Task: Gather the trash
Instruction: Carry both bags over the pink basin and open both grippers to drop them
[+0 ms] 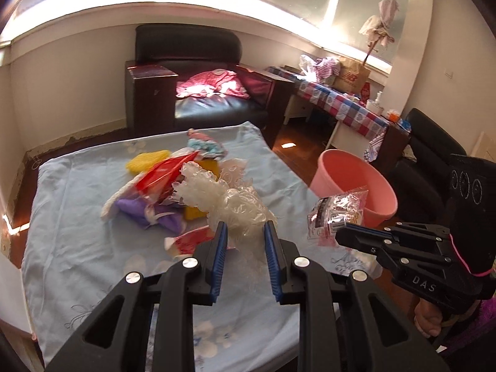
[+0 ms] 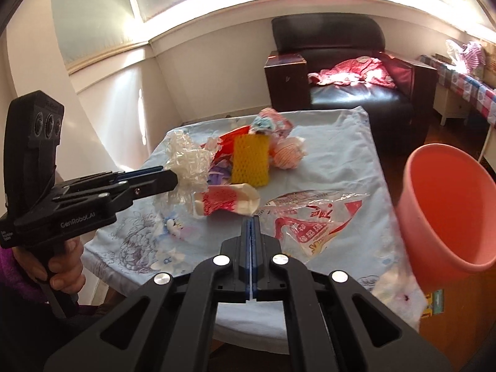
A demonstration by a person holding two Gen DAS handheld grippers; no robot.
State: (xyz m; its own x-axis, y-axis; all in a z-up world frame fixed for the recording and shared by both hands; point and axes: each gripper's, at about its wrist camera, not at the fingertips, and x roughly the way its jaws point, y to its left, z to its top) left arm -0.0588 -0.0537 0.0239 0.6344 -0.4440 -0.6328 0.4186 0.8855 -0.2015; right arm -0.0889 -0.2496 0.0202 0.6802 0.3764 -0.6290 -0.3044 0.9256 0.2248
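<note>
The left hand-held gripper [image 1: 245, 228] has its blue-padded jaws partly apart, clamped on a crumpled clear plastic wrap [image 1: 238, 207], a bubbly, translucent wad that rises from between the pads and trails off beneath them. The right hand-held gripper [image 2: 251, 221] is clenched tight, its pads pressed together on the edge of a flat clear plastic wrapper with red printing [image 2: 307, 226]. That wrapper is wrinkled and glossy and hangs out to the right of the fingertips, above the tabletop covered in a pale blue flowered cloth [image 2: 347, 161].

The rest of the trash lies heaped in the middle of the cloth: a yellow foam fruit net [image 2: 250, 161], a red-and-white printed packet [image 2: 226, 204] just in front of it, a red plastic bag [image 1: 167, 170], a bit of purple fabric [image 1: 145, 214] and a small striped bundle [image 2: 288, 155] behind.

A salmon-pink plastic bucket [image 2: 446, 214] stands just off the right edge of the tabletop, its mouth open. A hand [image 2: 62, 266] grips the left tool's handle. Behind the tabletop sits a dark leather armchair [image 1: 198, 71] with a pink garment [image 1: 214, 85] on its seat.
</note>
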